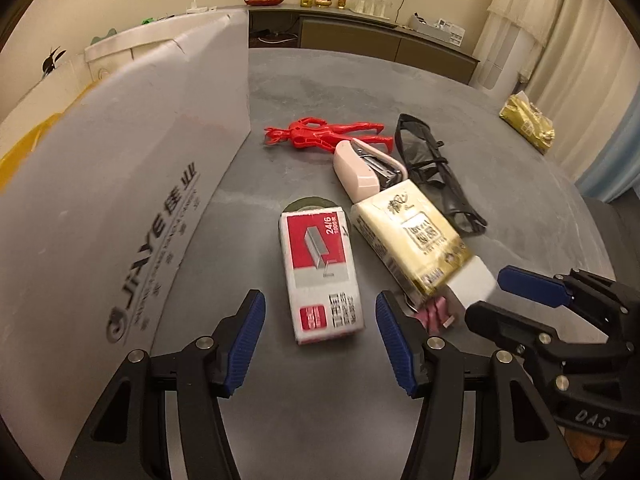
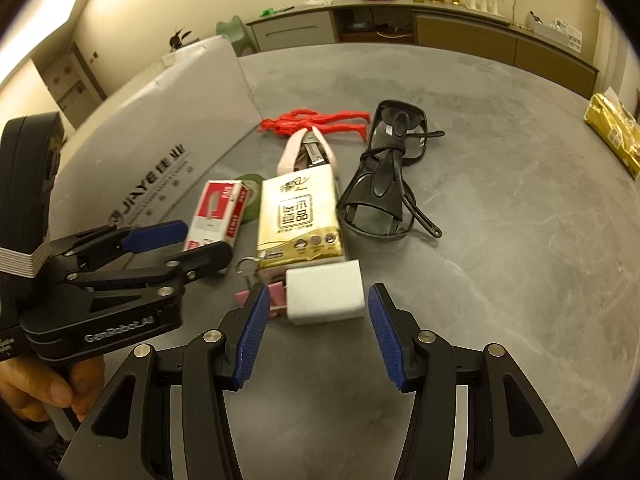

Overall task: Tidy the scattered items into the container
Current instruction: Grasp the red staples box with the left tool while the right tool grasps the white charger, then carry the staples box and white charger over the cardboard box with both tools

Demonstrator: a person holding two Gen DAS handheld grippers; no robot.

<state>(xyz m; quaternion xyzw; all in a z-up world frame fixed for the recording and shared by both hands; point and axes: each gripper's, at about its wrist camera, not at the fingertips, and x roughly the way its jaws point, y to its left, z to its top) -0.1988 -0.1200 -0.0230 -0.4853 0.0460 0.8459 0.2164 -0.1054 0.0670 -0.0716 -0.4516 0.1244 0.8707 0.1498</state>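
The scattered things lie in a tight cluster beside the big white box, whose printed wall stands along the cluster's left side; to the right and toward the far edge the grey table is open, with only a gold packet near its rim.

The left tongs stand wide open with the staple box lying between the fingers, not touched by either pad. The right tongs are also wide open, straddling the near end of the white charger block, with no contact visible. Neither has hold of anything.

A yellow tissue pack lies just beyond the charger block, touching it, with pink bits and a metal ring at its near left corner. A pink stapler lies past the tissue pack, a red figure beyond that, and black glasses to the right. A green tape roll peeks from under the staple box.

A hand grips the left handle. A long sideboard with glassware lines the far wall, and curtains hang at right
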